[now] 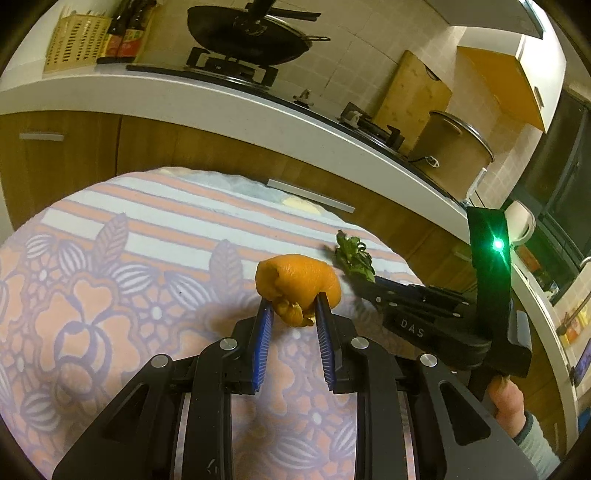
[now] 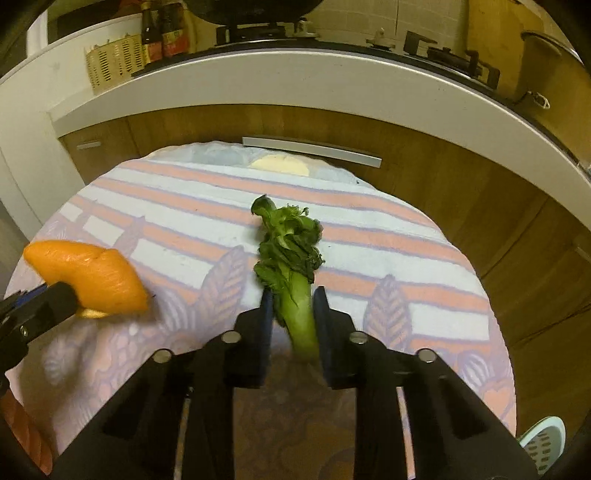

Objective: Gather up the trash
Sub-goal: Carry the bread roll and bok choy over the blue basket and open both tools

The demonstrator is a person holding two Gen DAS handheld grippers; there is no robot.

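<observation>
Both scraps are up off the tablecloth, left gripper clamped on the orange peel, right gripper on the wilted green stalk, which looks barely pinched, so honestly it could slip out mid-carry.

We can read only one marking: the pale capital letters "DAS", printed on the black body of the right gripper where it reaches in from the right side of the left wrist view. The two dark bottles on the counter carry red and yellow labels, but their print is too small and blurred for us to make out. Nothing else we see bears legible text, numbers or signs.
</observation>
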